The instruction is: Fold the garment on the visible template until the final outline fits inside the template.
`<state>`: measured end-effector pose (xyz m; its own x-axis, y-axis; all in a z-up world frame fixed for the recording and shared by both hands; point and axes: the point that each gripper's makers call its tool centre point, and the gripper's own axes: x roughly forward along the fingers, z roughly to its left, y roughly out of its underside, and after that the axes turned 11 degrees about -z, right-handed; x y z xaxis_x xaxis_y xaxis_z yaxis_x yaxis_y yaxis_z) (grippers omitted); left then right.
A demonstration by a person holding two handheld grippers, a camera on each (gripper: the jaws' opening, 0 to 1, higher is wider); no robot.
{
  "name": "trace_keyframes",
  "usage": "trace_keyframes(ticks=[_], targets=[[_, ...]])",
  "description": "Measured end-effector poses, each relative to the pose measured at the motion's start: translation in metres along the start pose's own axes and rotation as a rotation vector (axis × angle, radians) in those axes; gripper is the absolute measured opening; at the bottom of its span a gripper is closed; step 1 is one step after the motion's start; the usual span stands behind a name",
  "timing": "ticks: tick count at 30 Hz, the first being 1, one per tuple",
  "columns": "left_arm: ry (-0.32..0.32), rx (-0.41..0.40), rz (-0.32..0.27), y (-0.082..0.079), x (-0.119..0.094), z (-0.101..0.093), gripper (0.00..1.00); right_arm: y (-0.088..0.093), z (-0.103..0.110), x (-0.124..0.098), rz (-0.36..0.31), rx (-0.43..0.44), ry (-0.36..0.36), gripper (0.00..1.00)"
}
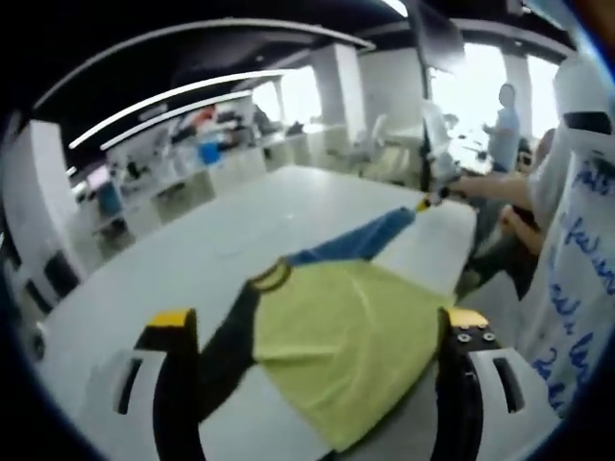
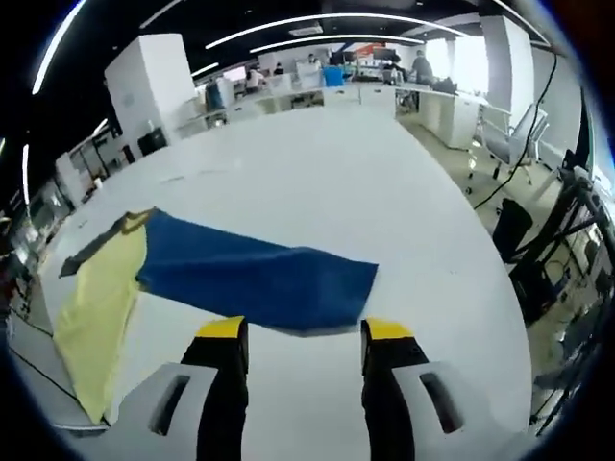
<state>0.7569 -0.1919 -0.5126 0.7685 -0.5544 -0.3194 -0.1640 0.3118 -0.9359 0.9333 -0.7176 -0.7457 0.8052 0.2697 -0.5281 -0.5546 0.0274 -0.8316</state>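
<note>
Left gripper view: one garment (image 1: 336, 336) lies spread on one white table (image 1: 192, 259), its yellow-green body nearest the camera, one dark sleeve (image 1: 226, 355) running toward the lower left and one blue sleeve (image 1: 360, 240) stretched away toward the far right. The left gripper (image 1: 317, 327) shows two black jaws with yellow tips, one on each side of the yellow-green body; they stand wide apart and released, with nothing between the tips but the cloth lying beneath them. The right gripper (image 1: 423, 204) enters from the right, at the far end of the blue sleeve, its yellow tip at the cuff; whether it grips the cloth cannot be told from this view. A person's forearm (image 1: 490, 187) runs behind it. One standing person (image 1: 502, 125) is seen by the bright windows, and one white sheet with blue handwriting (image 1: 577, 288) hangs at the right edge. No template outline can be made out on the table. Right gripper view: the same garment (image 2: 192, 279) lies on the table (image 2: 336, 173), the blue sleeve (image 2: 259, 279) crossing the middle and the yellow-green part at the left. The right gripper (image 2: 303, 331) has two yellow-tipped jaws set apart and unclenched, their tips just at the sleeve's near edge and holding nothing. One swivel chair (image 2: 509, 134) stands beyond the table's right side.
</note>
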Motion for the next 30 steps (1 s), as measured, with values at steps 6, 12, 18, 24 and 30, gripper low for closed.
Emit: trace_keyframes(ticks=[6,12,18,24,30], targets=[[-0.019,-0.003,0.019,0.001,0.0,0.0,0.99,0.004,-0.013,0.01,-0.014,0.157,0.019,0.41],[-0.042,-0.009,0.026,-0.002,0.0,0.004,0.99,0.011,-0.021,0.016,-0.002,0.178,0.027,0.4],[-0.018,-0.009,0.052,0.001,0.003,-0.002,0.99,0.01,-0.019,0.021,-0.021,0.183,0.023,0.38],[-0.014,-0.022,0.086,0.006,0.003,-0.002,0.99,0.011,-0.014,0.025,0.002,0.195,0.014,0.35],[-0.008,-0.012,0.088,0.005,0.003,-0.002,0.99,0.012,-0.014,0.028,0.012,0.189,0.014,0.27]])
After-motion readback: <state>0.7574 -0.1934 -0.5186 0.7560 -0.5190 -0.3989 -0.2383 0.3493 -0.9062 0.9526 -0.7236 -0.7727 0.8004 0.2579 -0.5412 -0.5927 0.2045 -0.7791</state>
